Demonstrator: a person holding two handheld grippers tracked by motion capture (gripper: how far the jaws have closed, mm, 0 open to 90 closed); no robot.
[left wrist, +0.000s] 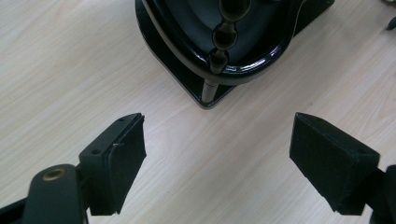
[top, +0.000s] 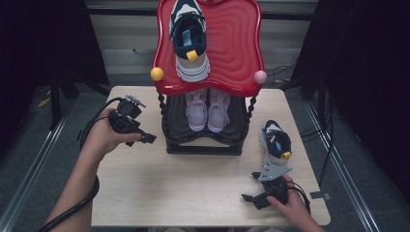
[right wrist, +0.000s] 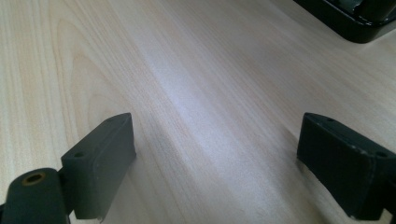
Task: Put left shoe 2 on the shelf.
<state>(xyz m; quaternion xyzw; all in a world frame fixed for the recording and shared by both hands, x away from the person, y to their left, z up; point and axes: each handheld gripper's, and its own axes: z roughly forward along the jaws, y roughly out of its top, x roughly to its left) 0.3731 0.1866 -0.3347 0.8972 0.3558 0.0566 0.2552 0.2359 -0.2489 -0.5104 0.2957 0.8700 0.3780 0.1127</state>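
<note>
Sneaker (top: pixel 276 145) lies lengthwise, toe away (near right gripper (top: pixel 253 186)).

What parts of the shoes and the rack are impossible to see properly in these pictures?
- Navy-and-white sneaker on the red top shelf: toe cut off by the high view's top edge.
- Pale pink pair of shoes: heels hidden under the red wavy top shelf.
- Black lower rack tray: cut off by the left gripper view's top edge.
</note>
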